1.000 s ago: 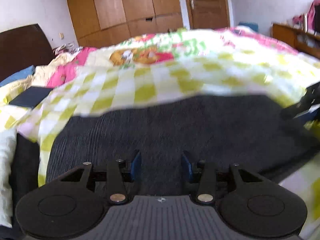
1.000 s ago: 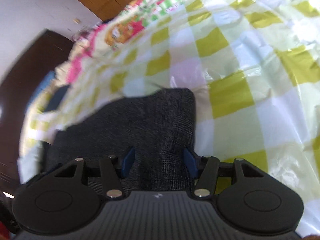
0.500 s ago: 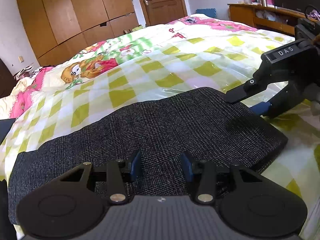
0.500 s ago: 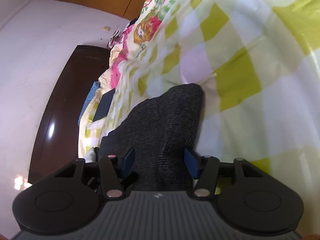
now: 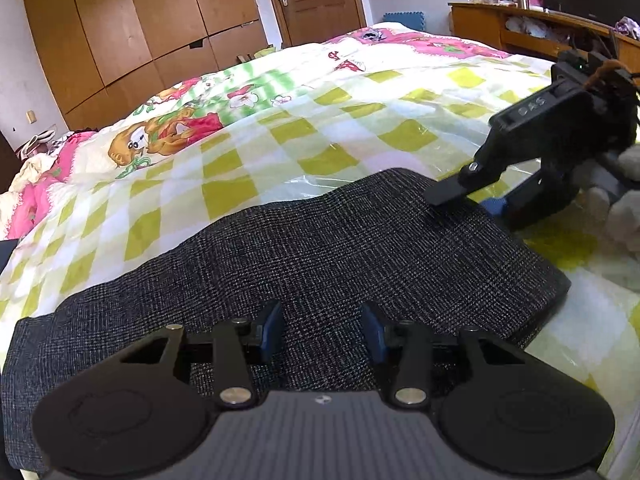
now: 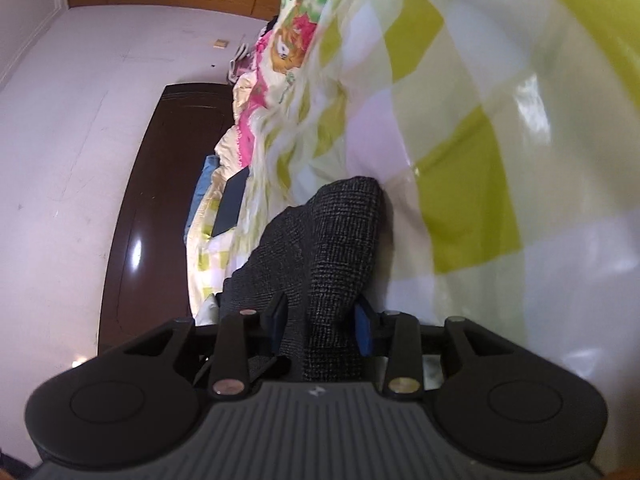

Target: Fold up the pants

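Observation:
Dark grey checked pants (image 5: 340,248) lie folded in a long band across the yellow-and-white checked bed cover (image 5: 320,152). My left gripper (image 5: 322,330) hovers over their near edge, open, with flat fabric showing between its blue pads. My right gripper (image 5: 470,202) is at the band's right end, one finger on top of the cloth and the blue-padded one beside its edge. In the right wrist view the pants (image 6: 344,232) bulge up between the fingers of the right gripper (image 6: 320,324), whose jaws are closing around them.
A gloved hand (image 5: 616,208) holds the right gripper. Wooden wardrobes (image 5: 140,32) and a door (image 5: 320,0) stand beyond the bed, and a cluttered desk (image 5: 520,28) at the right. A dark headboard (image 6: 160,200) and a flat dark object (image 6: 232,204) sit at the bed's head.
The left gripper swept sideways over the pants, then stopped. The right gripper came down to the pants' right end, rolled over, and its jaws narrowed around the fabric.

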`<control>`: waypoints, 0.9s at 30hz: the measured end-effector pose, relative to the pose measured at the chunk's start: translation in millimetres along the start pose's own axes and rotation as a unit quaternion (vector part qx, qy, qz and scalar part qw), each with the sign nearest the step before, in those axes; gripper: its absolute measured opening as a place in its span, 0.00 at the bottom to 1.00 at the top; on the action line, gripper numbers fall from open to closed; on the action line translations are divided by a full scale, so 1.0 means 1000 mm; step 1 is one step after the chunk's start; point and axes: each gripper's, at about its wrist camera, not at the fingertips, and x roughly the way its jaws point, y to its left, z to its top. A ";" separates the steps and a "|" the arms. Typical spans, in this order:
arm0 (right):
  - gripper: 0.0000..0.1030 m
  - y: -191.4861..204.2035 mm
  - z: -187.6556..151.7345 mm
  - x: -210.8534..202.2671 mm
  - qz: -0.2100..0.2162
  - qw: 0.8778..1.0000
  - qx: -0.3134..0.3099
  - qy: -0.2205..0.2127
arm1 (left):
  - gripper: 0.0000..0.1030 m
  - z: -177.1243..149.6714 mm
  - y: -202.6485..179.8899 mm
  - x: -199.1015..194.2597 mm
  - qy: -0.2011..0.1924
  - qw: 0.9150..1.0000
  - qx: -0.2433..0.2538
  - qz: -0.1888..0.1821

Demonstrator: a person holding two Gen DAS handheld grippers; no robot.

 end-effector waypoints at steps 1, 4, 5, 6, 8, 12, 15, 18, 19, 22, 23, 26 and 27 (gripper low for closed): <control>0.37 -0.001 0.000 -0.008 -0.001 1.000 -0.004 -0.002 | 0.55 0.000 0.000 0.000 0.000 1.000 0.002 -0.002; 0.35 -0.005 0.004 -0.023 -0.014 1.000 -0.002 -0.013 | 0.55 -0.001 0.000 0.003 0.002 1.000 0.003 -0.010; 0.35 -0.006 0.006 -0.024 -0.020 1.000 -0.003 -0.014 | 0.55 -0.001 -0.001 0.004 0.003 1.000 0.005 -0.010; 0.35 -0.006 0.009 -0.020 -0.023 1.000 -0.007 -0.013 | 0.55 -0.001 -0.002 0.006 0.003 1.000 0.007 -0.009; 0.35 -0.006 0.017 -0.006 -0.023 1.000 -0.012 -0.005 | 0.55 0.001 -0.004 0.006 0.004 1.000 0.006 -0.010; 0.36 -0.008 0.032 0.026 0.005 1.000 -0.005 0.030 | 0.55 0.002 -0.006 0.007 0.005 1.000 0.007 -0.012; 0.39 -0.004 0.036 0.031 0.013 0.999 0.003 0.041 | 0.55 0.002 -0.006 0.008 0.006 1.000 0.007 -0.015; 0.38 0.008 0.026 0.008 0.067 0.997 -0.008 0.023 | 0.55 0.003 -0.004 0.006 0.004 1.000 0.005 -0.021; 0.38 0.011 0.021 0.005 0.068 0.997 -0.018 0.012 | 0.55 0.003 -0.004 0.005 0.003 1.000 0.007 -0.022; 0.35 -0.003 0.014 0.038 0.013 0.999 0.022 0.035 | 0.55 0.002 -0.010 0.009 0.007 0.999 0.024 -0.024; 0.19 -0.005 0.011 0.050 -0.005 0.999 0.023 0.039 | 0.55 0.002 -0.014 0.010 0.007 0.999 0.037 -0.018; 0.10 0.012 0.007 0.050 -0.031 0.999 0.009 0.030 | 0.54 0.004 -0.028 0.010 0.010 0.998 0.067 0.001; 0.10 0.017 0.006 0.043 -0.025 0.999 0.001 0.024 | 0.52 0.005 -0.031 0.008 0.010 0.998 0.064 -0.002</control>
